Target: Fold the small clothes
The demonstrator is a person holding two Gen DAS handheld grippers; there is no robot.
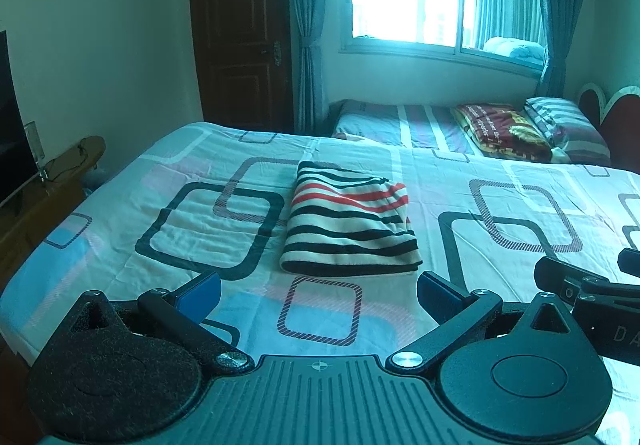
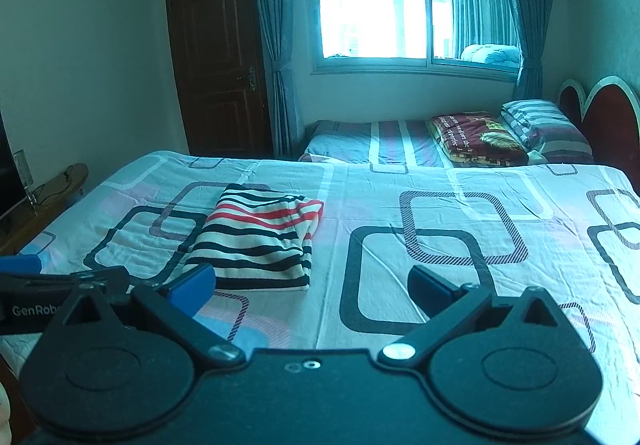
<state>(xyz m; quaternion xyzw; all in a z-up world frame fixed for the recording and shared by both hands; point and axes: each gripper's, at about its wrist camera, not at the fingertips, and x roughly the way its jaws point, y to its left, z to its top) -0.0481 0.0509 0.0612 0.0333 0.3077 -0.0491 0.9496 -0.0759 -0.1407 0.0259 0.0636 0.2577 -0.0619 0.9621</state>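
Observation:
A small striped garment (image 1: 350, 221) in white, black and red lies folded into a compact rectangle on the bed sheet (image 1: 160, 237). My left gripper (image 1: 318, 295) hovers open just in front of it, blue pads wide apart and holding nothing. In the right wrist view the same striped garment (image 2: 258, 239) sits ahead and to the left. My right gripper (image 2: 312, 291) is open too, to the right of the garment and clear of it. Each gripper shows at the edge of the other's view.
The bed sheet (image 2: 460, 285) with rounded-square print stretches to the right. Beyond lies a second bed (image 1: 420, 123) with a dark red blanket (image 1: 504, 129) and a striped pillow (image 1: 564, 125). A wooden cabinet (image 1: 44, 201) stands at the left; a door and a window are behind.

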